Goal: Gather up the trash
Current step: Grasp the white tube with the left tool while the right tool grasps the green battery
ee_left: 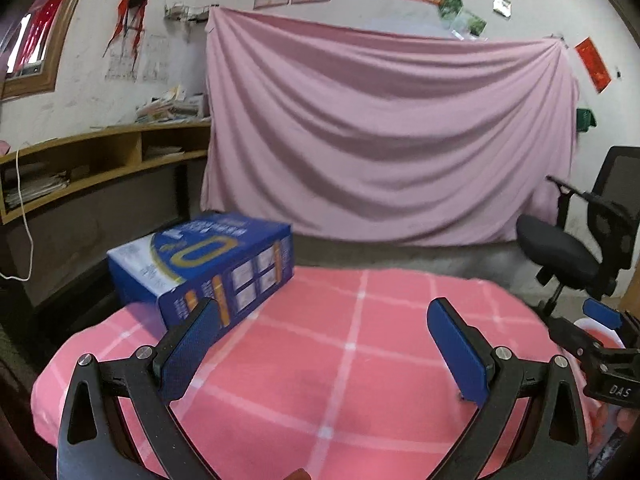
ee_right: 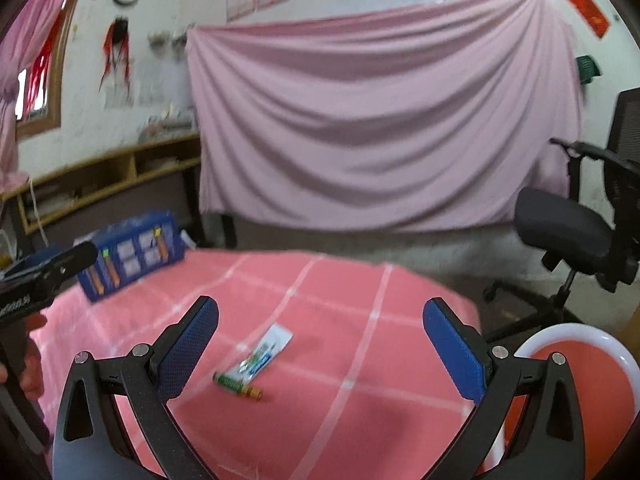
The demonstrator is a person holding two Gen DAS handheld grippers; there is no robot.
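Observation:
A small white and green wrapper [ee_right: 265, 353] lies on the pink checked tablecloth [ee_right: 360, 360], with a green and gold battery [ee_right: 237, 385] just in front of it. My right gripper [ee_right: 320, 346] is open and empty, held above and just behind both. A red bin with a white rim [ee_right: 576, 364] stands at the right of the table. My left gripper [ee_left: 322, 344] is open and empty over the cloth [ee_left: 320, 360], its left finger in front of a blue carton [ee_left: 208, 268]. The right gripper also shows in the left wrist view [ee_left: 600, 332].
The blue carton [ee_right: 132, 254] sits at the table's far left corner. A black office chair [ee_right: 576, 232] stands to the right, beyond the table. A pink sheet [ee_left: 384, 132] hangs on the back wall. A wooden shelf desk [ee_left: 80, 168] runs along the left wall.

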